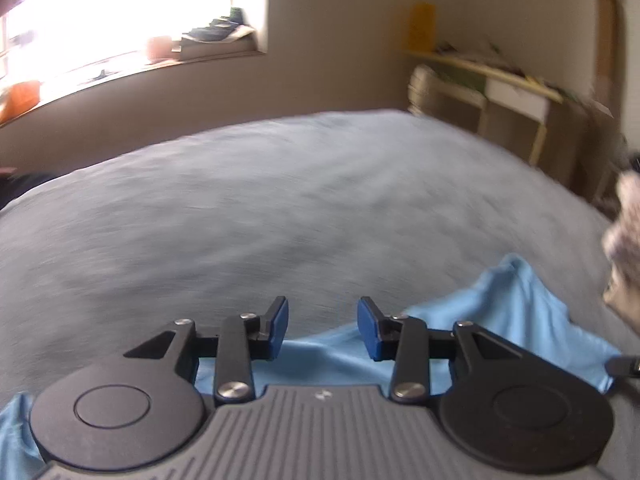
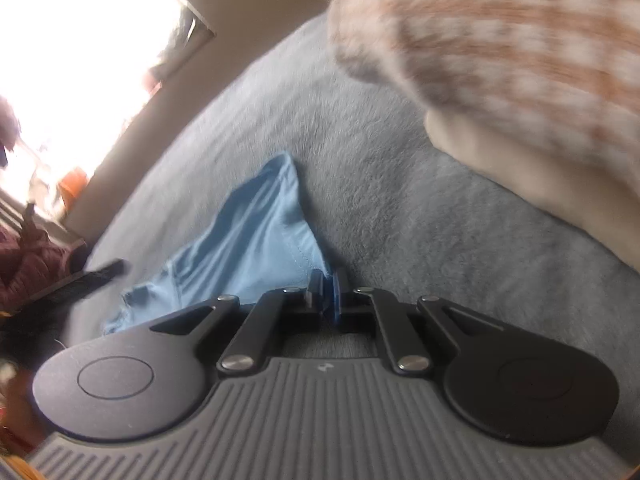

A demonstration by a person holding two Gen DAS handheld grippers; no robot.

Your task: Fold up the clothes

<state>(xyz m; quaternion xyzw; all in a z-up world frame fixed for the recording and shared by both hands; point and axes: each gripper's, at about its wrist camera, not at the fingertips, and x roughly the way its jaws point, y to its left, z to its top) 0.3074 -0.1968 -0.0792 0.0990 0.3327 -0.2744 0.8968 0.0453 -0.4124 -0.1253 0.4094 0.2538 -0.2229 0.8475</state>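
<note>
My left tongs (image 1: 322, 328) stand apart with nothing between the blue pads, hanging over the light blue garment (image 1: 516, 312) that lies on the grey blanket (image 1: 280, 208). My right tongs (image 2: 329, 296) are pressed together on that garment's hemmed edge (image 2: 256, 236), and from there the cloth runs up and away in a creased point across the bed. A folded striped knit (image 2: 520, 52) sits on a cream pillow (image 2: 500, 168) toward the blanket's far right side (both are blurred). Beyond the bed's far edge I see a bright window (image 1: 120, 8) and a low shelf (image 1: 500, 88) against the wall.
</note>
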